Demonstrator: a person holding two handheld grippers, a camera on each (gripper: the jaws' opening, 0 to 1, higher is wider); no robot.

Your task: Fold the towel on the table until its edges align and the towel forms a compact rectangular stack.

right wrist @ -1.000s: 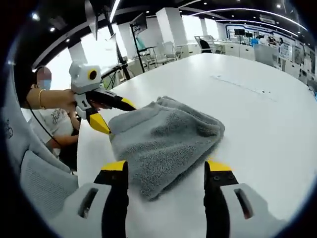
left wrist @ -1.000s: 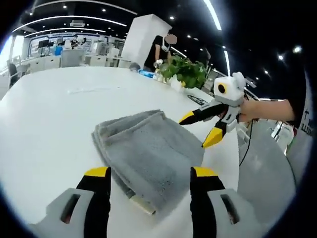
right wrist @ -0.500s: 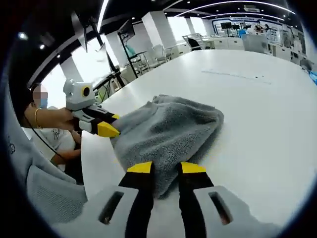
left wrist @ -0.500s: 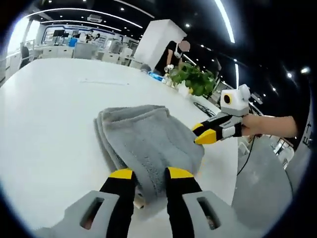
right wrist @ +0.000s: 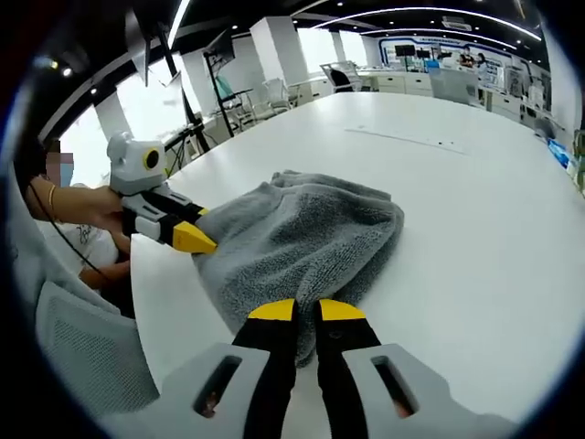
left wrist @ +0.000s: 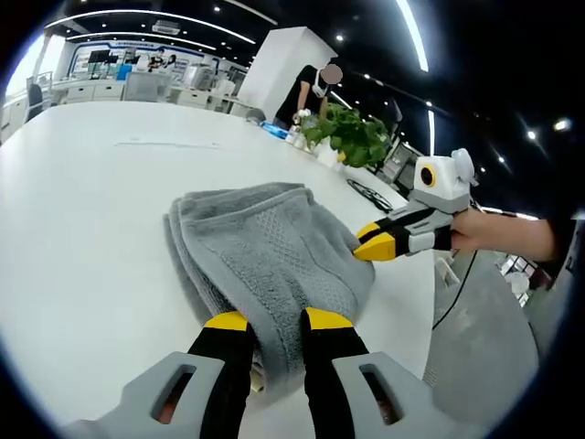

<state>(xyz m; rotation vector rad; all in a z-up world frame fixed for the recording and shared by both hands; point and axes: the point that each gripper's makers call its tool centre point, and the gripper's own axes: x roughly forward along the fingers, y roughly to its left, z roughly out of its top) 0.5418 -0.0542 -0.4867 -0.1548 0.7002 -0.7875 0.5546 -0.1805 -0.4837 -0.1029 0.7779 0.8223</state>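
On the white table [left wrist: 82, 229] of an open office, both grippers [left wrist: 271, 322] [right wrist: 307, 313] pinch the grey towel [left wrist: 265, 256]

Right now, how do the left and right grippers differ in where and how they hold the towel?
The left gripper pinches a thick bunched fold at one corner of the grey towel; the right gripper pinches the opposite corner. Its jaws look almost touching, while the left jaws stand wider on the fold. Both are shut on the towel, which lies on the white table.
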